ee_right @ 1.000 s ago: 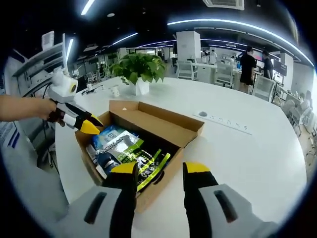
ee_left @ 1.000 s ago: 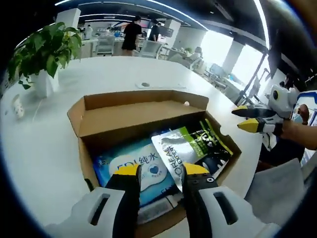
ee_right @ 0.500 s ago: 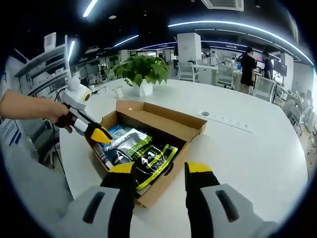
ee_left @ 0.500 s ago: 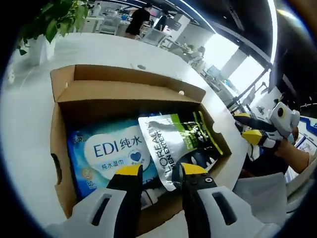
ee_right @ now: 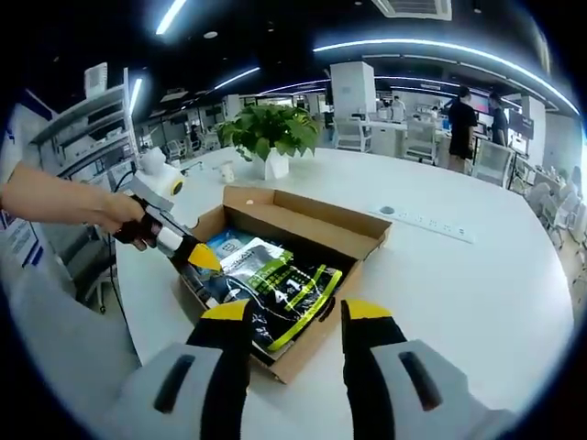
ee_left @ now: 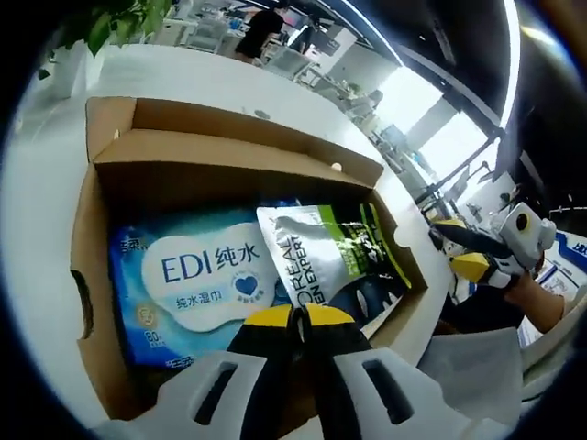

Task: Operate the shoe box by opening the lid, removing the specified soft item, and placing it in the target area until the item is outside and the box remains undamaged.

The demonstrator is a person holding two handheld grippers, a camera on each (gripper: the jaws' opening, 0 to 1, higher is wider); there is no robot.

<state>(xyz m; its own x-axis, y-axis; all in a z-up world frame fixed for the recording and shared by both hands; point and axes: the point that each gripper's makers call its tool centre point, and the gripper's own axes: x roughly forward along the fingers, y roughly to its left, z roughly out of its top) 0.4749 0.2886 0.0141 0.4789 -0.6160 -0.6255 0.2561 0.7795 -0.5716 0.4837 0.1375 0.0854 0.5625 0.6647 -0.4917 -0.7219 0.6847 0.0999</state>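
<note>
Left gripper view: our left gripper (ee_left: 291, 319) has its jaws closed together at the near edge of the box (ee_left: 87, 238). Whether they pinch the pouch (ee_left: 330, 266) we cannot tell. It lies lengthwise just ahead. Our right gripper (ee_right: 286, 316) waits wide, farther off.

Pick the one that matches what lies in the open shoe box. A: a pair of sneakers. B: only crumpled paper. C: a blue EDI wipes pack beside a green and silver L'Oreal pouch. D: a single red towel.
C: in the left gripper view the shoe box holds the EDI wipes pack beside the L'Oreal pouch.
</note>
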